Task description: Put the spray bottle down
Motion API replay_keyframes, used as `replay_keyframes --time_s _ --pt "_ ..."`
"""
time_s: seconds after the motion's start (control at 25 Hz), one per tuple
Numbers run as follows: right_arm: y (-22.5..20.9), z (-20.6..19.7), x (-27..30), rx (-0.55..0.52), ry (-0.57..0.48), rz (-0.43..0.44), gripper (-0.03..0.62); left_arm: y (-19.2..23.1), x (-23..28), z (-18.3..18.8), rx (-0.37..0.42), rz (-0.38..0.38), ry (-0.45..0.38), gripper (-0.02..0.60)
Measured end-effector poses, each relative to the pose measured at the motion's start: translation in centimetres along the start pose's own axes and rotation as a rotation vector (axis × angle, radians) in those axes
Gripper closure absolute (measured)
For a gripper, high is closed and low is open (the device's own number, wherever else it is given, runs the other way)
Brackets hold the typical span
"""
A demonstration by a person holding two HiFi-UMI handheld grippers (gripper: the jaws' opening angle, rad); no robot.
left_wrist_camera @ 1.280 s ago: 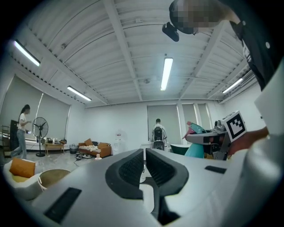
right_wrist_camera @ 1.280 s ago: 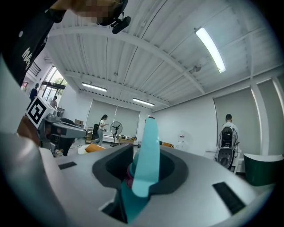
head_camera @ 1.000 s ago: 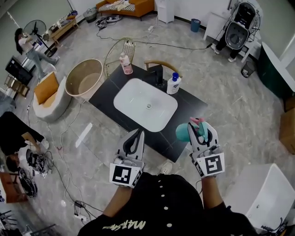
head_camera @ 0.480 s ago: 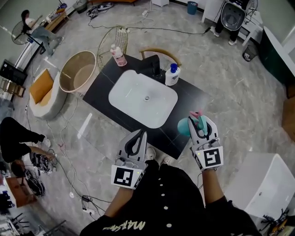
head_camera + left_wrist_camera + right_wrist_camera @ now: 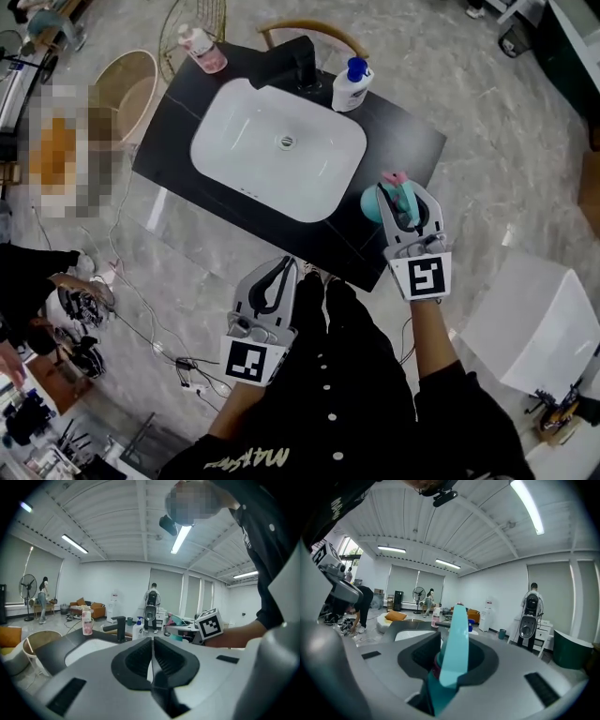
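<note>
Right hand-held gripper (image 5: 405, 202) clamps the spray bottle (image 5: 377, 204) about its neck, probably light, stiff, slick plastic; left hand-held gripper (image 5: 279, 272) closed, empty.

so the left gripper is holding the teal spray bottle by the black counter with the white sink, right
Not quite: the right gripper holds the teal spray bottle, not the left. The right gripper view shows its jaws closed on the bottle, while the left gripper is shut and empty. The rest stands: it is by the black counter with the white sink.
</note>
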State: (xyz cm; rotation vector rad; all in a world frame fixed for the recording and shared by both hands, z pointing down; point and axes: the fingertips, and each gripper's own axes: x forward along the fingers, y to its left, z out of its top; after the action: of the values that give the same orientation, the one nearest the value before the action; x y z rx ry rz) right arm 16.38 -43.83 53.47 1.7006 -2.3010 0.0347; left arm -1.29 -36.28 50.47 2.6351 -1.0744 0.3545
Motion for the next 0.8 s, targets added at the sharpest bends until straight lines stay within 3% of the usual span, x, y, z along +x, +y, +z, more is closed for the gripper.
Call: replay_keyframes --time_s 0.4,0.64,0.8 --pt "0.3 -4.5 4.1 -0.048 0.037 -0.019 0.491 0.6 1.2 -6.5 -0.070 -0.043 0.122 0.558" --pt "0.9 -6.8 5.2 -0.120 0.083 0.005 0.488 0.3 1.9 -8.6 -0.125 -0.046 0.141 0.558" --pt "0.9 -7.1 5.4 -0.092 0.056 -0.003 0.487 0.0 2.1 -9.4 -0.133 -0.053 0.157 0.558"
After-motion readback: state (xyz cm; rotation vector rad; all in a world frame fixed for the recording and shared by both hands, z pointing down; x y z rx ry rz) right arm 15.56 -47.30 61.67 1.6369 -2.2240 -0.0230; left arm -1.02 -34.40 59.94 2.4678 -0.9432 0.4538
